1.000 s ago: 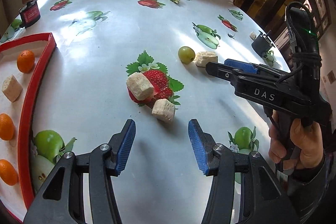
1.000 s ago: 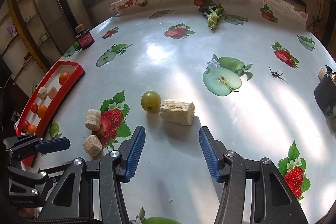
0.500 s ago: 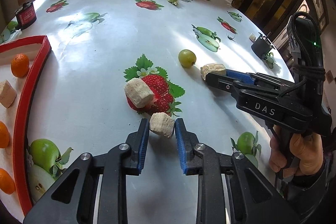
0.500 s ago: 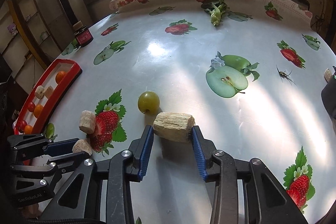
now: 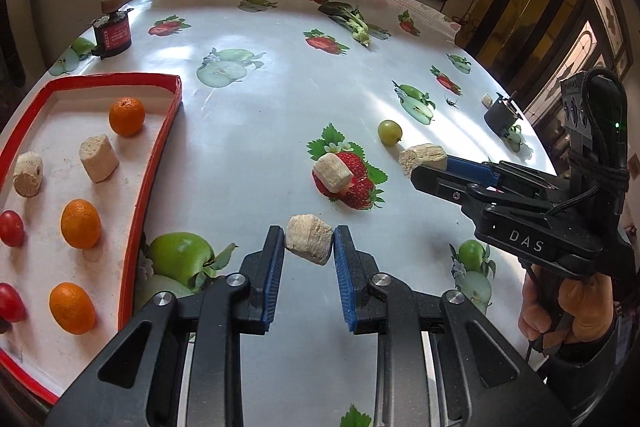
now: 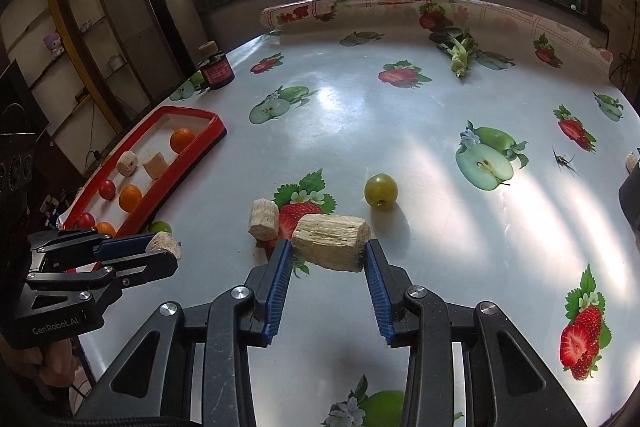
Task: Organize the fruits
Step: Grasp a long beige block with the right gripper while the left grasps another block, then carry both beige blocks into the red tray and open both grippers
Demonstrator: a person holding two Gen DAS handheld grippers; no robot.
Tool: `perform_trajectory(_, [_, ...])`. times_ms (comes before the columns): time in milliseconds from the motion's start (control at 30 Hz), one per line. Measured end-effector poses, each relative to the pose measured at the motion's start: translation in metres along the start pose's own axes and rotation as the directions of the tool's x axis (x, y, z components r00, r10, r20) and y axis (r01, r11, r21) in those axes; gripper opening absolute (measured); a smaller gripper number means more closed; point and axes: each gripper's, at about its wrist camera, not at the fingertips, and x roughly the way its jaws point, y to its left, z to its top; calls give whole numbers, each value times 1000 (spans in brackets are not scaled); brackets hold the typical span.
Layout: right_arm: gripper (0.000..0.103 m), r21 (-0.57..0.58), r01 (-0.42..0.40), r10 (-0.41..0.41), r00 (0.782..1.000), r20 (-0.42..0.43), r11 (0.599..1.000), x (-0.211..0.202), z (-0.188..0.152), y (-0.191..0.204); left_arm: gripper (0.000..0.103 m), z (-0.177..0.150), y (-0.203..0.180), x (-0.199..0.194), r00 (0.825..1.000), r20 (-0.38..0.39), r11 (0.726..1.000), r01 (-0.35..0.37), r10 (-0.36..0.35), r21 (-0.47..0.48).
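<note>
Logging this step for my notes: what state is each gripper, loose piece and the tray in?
Left gripper: shut on small beige chunk.
Right gripper: shut on long beige chunk.
Third chunk: loose on table.
Green grape: loose on table.
Red tray: partly filled.

Tray (image 5: 132,247) lies left — grape (image 6: 380,190) behind chunk (image 6: 263,219) (rightward).

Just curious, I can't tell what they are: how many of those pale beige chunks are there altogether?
5. Two lie in the red tray: chunks and. One rests on the table. The left gripper holds one, the right gripper another.
</note>
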Motion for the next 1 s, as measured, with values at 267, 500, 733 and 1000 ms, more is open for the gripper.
perform_trajectory(267, [38,-52,-40,40,999,-9,998,9,7,37,23,-7,33,-25,998,35,998,-50,51,-44])
perform_trajectory(500, [38,-91,-73,72,997,-16,993,19,14,67,23,-14,63,-42,994,49,992,-95,99,-82])
perform_trajectory(733, [38,-126,-99,97,995,-26,987,28,20,93,23,-20,87,-52,990,56,986,-122,129,-116])
perform_trajectory(1000, [38,-161,-119,115,993,-38,980,37,26,118,23,-26,107,-58,988,58,980,-133,143,-145])
